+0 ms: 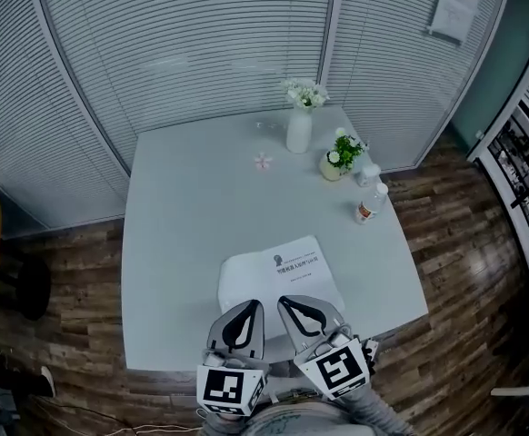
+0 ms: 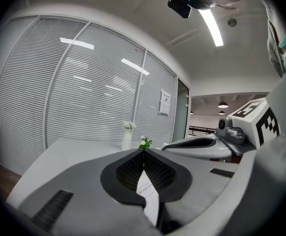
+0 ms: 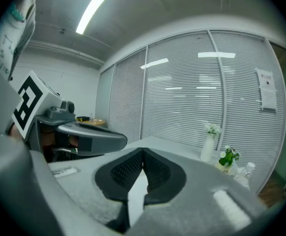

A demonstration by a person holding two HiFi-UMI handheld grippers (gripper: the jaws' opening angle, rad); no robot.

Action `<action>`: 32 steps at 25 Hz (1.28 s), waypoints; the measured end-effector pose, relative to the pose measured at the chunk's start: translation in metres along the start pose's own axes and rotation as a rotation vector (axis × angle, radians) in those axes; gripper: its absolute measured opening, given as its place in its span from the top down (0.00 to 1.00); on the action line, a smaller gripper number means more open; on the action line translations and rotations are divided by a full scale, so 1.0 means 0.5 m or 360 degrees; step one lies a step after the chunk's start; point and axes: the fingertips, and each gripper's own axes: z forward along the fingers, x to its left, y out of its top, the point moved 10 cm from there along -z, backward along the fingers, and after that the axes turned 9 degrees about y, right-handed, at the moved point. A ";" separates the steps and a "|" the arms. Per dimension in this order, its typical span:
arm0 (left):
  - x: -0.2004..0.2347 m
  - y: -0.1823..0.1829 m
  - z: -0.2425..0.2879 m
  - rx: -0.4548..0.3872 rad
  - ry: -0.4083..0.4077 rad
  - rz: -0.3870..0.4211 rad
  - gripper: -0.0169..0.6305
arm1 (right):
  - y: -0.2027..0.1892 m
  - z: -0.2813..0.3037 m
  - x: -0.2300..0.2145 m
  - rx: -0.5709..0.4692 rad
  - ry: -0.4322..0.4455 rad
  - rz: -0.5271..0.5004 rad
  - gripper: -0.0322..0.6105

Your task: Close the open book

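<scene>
— So, where's the book [image 1: 281,275]?
— Flat on the desk [image 1: 183,243], lower middle of the frame.
— And your grip?
— My left tongs [image 1: 257,304] and right tongs [image 1: 282,300], both closed and empty, tips at its lower edge.

White table [image 1: 178,243], sparsely set.
Book [image 1: 283,275] just before the left gripper [image 1: 257,303] and right gripper [image 1: 282,302]; vase [image 1: 299,132], potted plant [image 1: 337,160], bottle [image 1: 370,203] well beyond.

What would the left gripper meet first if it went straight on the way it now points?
Probably the book: the left gripper, jaws shut, points slightly down at its near edge. Depth is unclear; it may pass just above the page.
</scene>
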 end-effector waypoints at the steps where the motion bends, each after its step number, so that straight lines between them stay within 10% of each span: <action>1: 0.003 -0.001 0.002 0.0002 0.0005 0.0001 0.98 | 0.000 0.003 -0.003 0.0001 0.0007 0.0002 0.95; 32: 0.077 -0.215 0.055 0.0519 0.0222 -0.0018 0.89 | -0.063 0.042 -0.047 0.0140 0.0091 0.0070 0.95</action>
